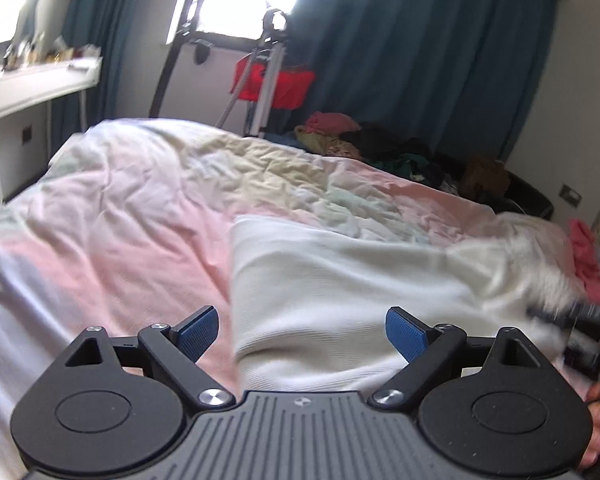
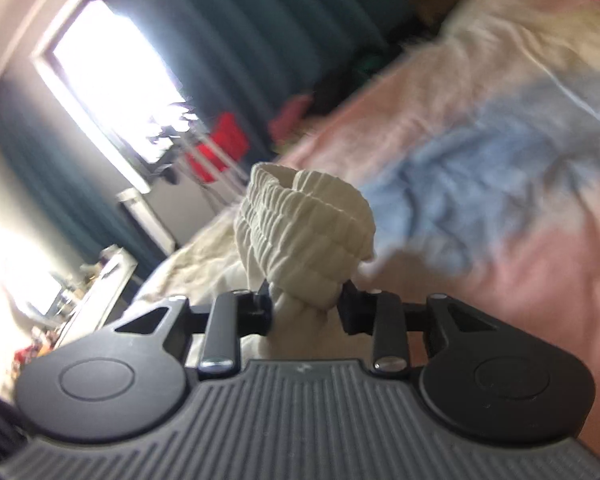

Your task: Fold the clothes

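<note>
**A white sweater is being lifted for a fold**

A white knit sweater (image 1: 340,280) is spread on the bed cover (image 1: 120,220), at about 3 o'clock from the middle of the bed in the left wrist view. The left gripper (image 1: 302,332) is held just over the near edge of the sweater. Its jaws are wide apart and nothing is held in them.

One ribbed cuff (image 2: 306,220) of the sweater is pinched in the right gripper (image 2: 306,308). The jaws are squeezed tight on the bunched cloth, and the cuff sticks up toward 12 o'clock. The right wrist view is tipped and blurry.

A pile of other clothes (image 1: 380,148) is seen far off at 1 o'clock.

The sleeve fold seems to be the step in hand. Next, the cuff likely has to be carried across the sweater body and laid flat, while the body is held down by the left gripper.
</note>
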The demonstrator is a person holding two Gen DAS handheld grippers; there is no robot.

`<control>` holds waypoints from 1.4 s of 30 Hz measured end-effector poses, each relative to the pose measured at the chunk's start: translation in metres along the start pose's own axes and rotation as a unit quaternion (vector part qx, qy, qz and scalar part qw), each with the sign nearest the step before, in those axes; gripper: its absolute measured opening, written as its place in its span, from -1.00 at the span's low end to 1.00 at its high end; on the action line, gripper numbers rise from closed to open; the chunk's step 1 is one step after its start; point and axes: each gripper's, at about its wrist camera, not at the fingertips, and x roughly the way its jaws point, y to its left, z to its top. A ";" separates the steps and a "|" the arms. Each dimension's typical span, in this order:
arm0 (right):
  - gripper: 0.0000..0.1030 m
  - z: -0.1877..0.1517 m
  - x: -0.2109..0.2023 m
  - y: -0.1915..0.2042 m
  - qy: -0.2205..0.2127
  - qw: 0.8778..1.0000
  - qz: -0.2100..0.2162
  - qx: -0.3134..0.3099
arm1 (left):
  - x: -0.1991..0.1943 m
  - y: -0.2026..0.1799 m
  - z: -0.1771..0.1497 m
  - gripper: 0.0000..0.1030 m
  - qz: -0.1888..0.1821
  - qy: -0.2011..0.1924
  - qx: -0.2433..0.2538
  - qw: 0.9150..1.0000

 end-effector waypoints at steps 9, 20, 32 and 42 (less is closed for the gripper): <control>0.54 -0.017 0.030 -0.034 0.106 0.987 -0.011 0.116 | 0.016 0.038 0.000 0.78 -0.010 0.055 -0.115 0.992; 0.67 -0.020 0.027 -0.014 0.112 0.987 0.073 0.089 | 0.041 0.057 -0.016 0.78 -0.070 0.110 -0.196 0.972; 0.63 -0.035 0.043 -0.002 0.150 0.988 0.011 0.026 | 0.051 0.058 -0.027 0.76 -0.089 0.131 -0.218 0.963; -0.32 -0.025 0.015 0.027 0.110 0.993 0.007 -0.035 | 0.043 0.031 -0.024 0.17 -0.081 0.108 -0.153 0.979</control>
